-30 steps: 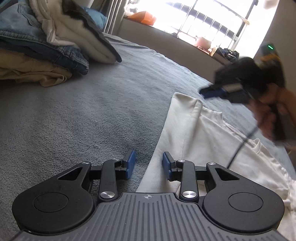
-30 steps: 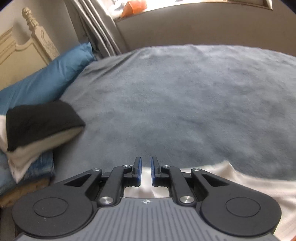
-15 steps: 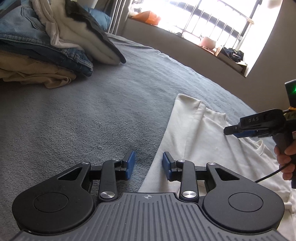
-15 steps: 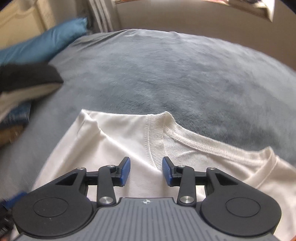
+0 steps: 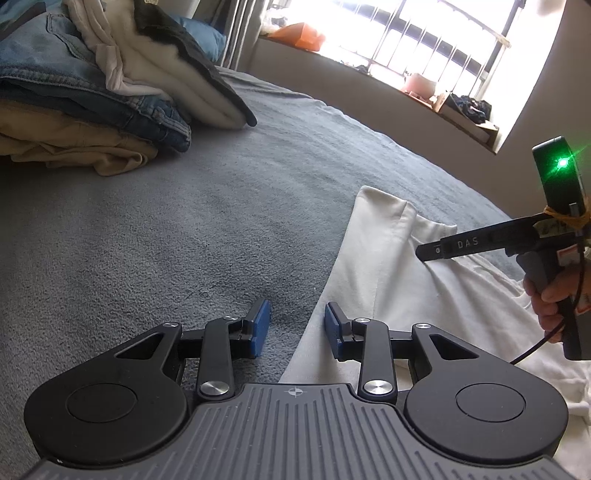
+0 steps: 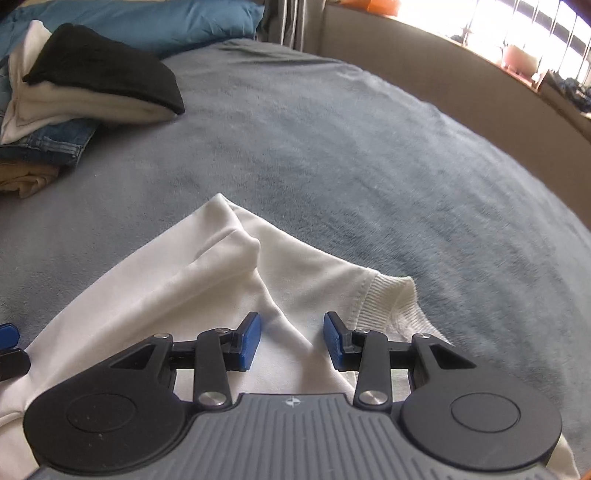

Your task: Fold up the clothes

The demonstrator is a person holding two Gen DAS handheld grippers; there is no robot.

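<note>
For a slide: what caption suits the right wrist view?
Open right gripper above a white cotton T-shirt on the grey fleece blanket.

Daylit, bright. Window (image 5: 424, 40) blown out with glare, backlighting the bed (image 5: 184, 221). Soft shadows. Strong fisheye bending and dark corners at edges. Both views mostly sharp, slight blur far off.

A bed (image 6: 332, 147) covered with a grey-blue fleecy blanket carries everything. A white T-shirt (image 6: 207, 295) lies flat on its near side, one shoulder fold creased, ribbed collar to the right. At the far left sits a stack of folded clothes (image 6: 74, 96), with a blue pillow (image 6: 147, 18) behind it.
</note>
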